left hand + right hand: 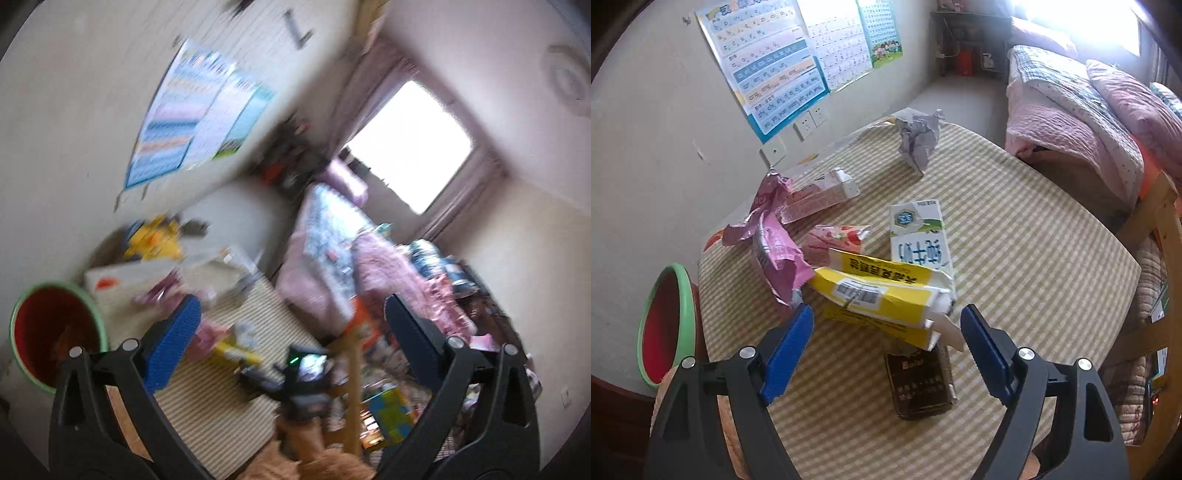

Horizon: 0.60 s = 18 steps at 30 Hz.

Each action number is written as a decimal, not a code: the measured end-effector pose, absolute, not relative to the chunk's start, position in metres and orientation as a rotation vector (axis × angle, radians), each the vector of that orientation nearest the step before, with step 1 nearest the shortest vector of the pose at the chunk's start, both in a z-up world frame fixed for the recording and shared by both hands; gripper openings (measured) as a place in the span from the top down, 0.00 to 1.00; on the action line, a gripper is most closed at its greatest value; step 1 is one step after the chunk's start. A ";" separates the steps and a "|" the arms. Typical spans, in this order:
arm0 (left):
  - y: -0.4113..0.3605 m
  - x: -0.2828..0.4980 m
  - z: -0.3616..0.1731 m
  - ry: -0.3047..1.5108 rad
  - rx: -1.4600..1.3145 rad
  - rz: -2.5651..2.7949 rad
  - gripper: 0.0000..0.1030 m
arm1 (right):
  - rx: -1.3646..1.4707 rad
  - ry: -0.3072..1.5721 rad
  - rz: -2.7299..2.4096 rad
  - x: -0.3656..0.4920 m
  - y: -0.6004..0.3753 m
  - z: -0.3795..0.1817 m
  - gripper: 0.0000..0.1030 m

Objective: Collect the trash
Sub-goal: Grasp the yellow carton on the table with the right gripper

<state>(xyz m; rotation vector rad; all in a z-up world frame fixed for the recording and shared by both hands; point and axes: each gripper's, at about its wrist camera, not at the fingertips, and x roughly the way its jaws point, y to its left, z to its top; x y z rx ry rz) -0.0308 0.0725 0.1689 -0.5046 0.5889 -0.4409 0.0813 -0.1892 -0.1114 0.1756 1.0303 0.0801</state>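
Note:
In the right wrist view my right gripper is open and empty just above a crushed yellow carton on the checked tablecloth. Around it lie a white milk carton, a dark brown box, pink wrappers, a pink carton and crumpled paper. A red bin with a green rim stands at the table's left. The left wrist view is blurred and tilted: my left gripper is open and empty, high above the table, with the bin at lower left.
A wall with posters runs behind the table. A bed with pink bedding is at the right, and a wooden chair frame stands by the table's right edge. The other gripper shows blurred in the left view.

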 end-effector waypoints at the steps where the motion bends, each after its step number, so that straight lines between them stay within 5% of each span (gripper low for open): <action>1: 0.072 -0.035 0.179 0.556 -0.498 -0.443 0.05 | 0.185 1.033 0.077 0.081 -0.191 -0.112 0.23; 18: 0.077 -0.033 0.186 0.539 -0.588 -0.371 0.05 | 0.195 1.030 0.087 0.084 -0.191 -0.113 0.23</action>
